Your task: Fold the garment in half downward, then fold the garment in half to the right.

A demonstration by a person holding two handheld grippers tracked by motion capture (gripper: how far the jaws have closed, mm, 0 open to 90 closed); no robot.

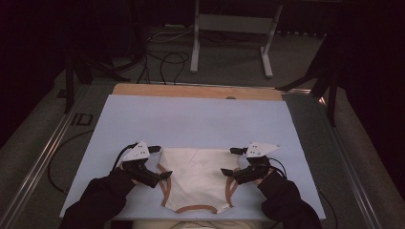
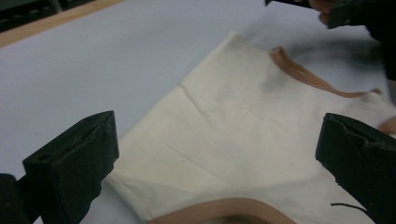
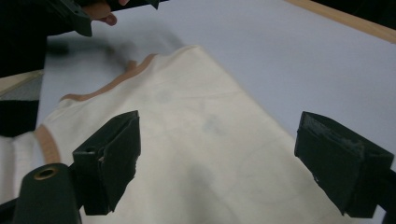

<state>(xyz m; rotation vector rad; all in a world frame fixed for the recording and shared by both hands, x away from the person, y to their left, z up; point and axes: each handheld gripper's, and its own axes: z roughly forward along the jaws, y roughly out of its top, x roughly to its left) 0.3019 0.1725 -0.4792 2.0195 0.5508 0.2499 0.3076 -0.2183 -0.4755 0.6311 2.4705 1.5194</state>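
Cream garment [image 1: 198, 179] lies flat on the counter [image 1: 191, 119] between my left tool [image 1: 160, 164] and right tool [image 1: 229, 162], both spread wide, so I should pinch each side edge evenly.

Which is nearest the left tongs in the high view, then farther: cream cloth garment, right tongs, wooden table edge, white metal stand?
From the left tongs:
1. Cream cloth garment, just beside.
2. Right tongs, across the garment.
3. Wooden table edge, far side.
4. White metal stand, on the floor beyond.
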